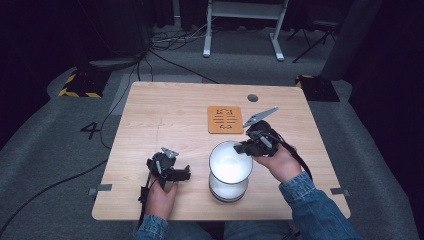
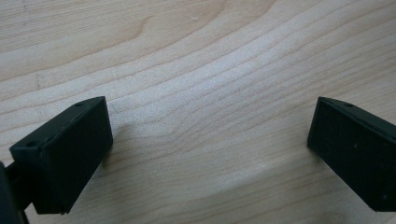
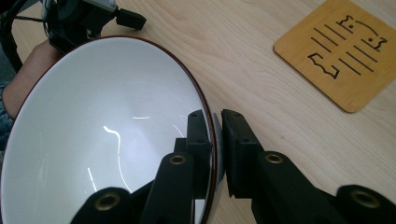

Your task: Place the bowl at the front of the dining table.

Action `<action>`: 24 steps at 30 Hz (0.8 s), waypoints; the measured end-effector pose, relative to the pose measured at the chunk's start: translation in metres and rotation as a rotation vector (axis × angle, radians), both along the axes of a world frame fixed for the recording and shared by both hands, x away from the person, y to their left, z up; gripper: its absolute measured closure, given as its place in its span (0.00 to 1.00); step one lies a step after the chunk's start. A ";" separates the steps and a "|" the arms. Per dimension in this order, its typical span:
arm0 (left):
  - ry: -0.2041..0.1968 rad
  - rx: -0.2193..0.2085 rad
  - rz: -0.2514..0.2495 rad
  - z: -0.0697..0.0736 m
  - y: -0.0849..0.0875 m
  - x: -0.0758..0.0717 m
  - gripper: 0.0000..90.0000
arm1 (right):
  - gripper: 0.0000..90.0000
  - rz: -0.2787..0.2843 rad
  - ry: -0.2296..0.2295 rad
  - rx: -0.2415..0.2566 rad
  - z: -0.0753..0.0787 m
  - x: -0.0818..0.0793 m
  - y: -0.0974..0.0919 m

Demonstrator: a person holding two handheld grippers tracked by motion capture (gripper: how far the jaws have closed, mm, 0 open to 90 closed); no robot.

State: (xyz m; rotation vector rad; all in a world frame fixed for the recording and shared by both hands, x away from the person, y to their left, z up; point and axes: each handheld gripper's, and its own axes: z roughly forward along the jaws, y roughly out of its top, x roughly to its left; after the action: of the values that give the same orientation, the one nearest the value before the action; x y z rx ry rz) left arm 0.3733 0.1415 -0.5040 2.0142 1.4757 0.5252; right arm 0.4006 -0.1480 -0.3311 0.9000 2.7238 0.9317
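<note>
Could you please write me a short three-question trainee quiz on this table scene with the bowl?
1. True or false: the right gripper pinches the rim of the white bowl.
2. How do the left gripper's jaws stand? A) shut on a spoon B) open over bare table C) shut on the bowl
3. What lies on the table beyond the bowl?

Key
1. True; one jaw inside the rim, one outside.
2. B.
3. A square wooden coaster with cut-out lines.
</note>
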 end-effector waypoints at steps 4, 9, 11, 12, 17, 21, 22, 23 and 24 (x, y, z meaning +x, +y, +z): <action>0.001 -0.005 -0.001 0.000 0.000 0.000 0.00 | 0.91 -0.024 0.001 0.020 0.006 0.006 -0.003; 0.001 -0.003 -0.005 0.000 0.000 -0.001 0.00 | 0.91 -0.064 0.025 0.053 0.010 0.016 -0.006; 0.003 -0.006 -0.007 0.000 0.000 -0.001 0.00 | 0.91 -0.058 0.006 0.051 0.013 0.022 -0.005; 0.003 -0.006 -0.006 0.000 0.000 -0.001 0.00 | 0.91 -0.079 0.011 0.046 0.016 0.026 -0.003; 0.003 0.000 -0.007 0.000 0.001 -0.001 0.00 | 0.91 -0.086 -0.004 0.058 0.021 0.037 -0.002; 0.002 -0.001 -0.014 0.000 0.001 -0.002 0.00 | 0.91 -0.118 -0.002 0.058 0.025 0.049 -0.002; 0.007 -0.004 -0.011 0.000 0.001 -0.003 0.00 | 0.91 -0.122 -0.009 0.064 0.027 0.055 -0.001; 0.007 -0.004 -0.011 0.000 0.001 -0.003 0.00 | 0.91 -0.122 -0.009 0.064 0.027 0.055 -0.001; 0.000 0.001 -0.011 0.000 0.001 -0.005 0.00 | 0.91 -0.134 -0.015 0.065 0.029 0.061 -0.001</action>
State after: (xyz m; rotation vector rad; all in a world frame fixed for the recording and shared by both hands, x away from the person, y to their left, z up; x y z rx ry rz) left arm 0.3684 0.1430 -0.5040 2.0228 1.4637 0.5213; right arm 0.4615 -0.1487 -0.3025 1.0676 2.5966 1.0012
